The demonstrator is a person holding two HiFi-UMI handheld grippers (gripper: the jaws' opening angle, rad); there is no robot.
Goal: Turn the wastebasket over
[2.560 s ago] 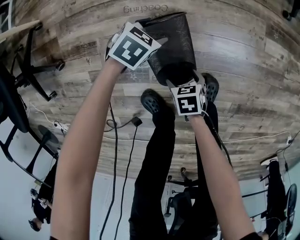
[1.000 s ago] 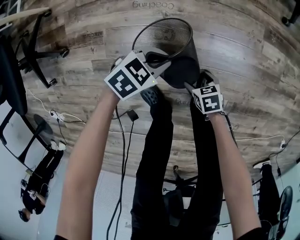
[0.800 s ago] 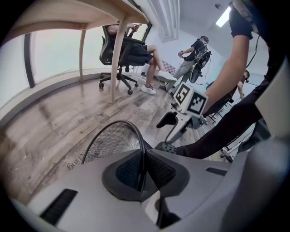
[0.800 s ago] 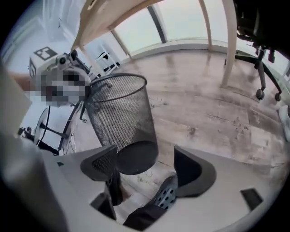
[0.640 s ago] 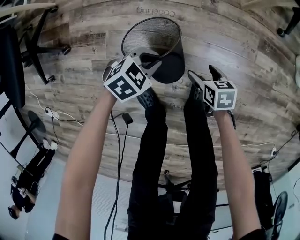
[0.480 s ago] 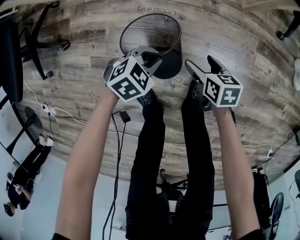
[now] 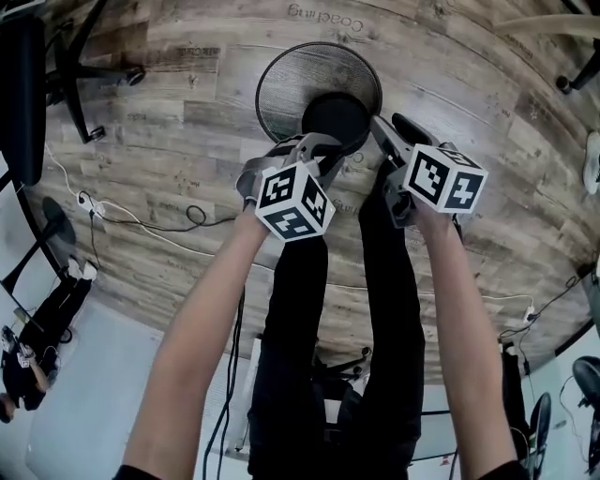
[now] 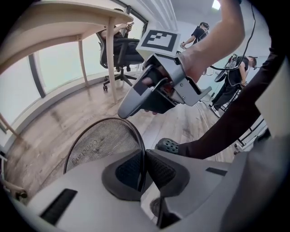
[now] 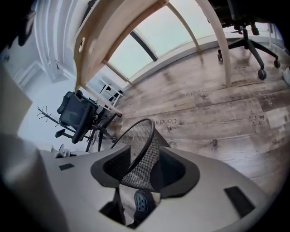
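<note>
- The basket (image 7: 281,89), of black wire mesh, is set mouth up on the wood floor (image 7: 169,141). Its dark bottom is seen through the open mouth.
- The left gripper (image 8: 144,158) is held at the basket's near rim, on the person's left side of it. Its fingers are closed tight on the rim, and the thin black edge is pinched between the two pads.
- The right gripper (image 9: 144,170) is held at the basket's near right side. Its fingers are partly apart and have just been closing, with the mesh wall taken between them. No firm clamp on that wall is shown.
- In the left gripper view, the right gripper is seen raised above the basket's rim.
- A dark shoe (image 8: 168,146) is planted just beside the basket, on its near side.
- Legs (image 7: 300,328) in black trousers are seen reaching toward the basket from the near side, between the two forearms.
- Lettering (image 7: 323,16) is printed on the floor just beyond the basket.
- An office chair (image 7: 80,66) is parked well to the left of the basket.
- Cables (image 7: 159,225) are trailed over the floor to the near left of the basket.
- A pale table (image 8: 68,22) is seen beyond the basket in the left gripper view.
</note>
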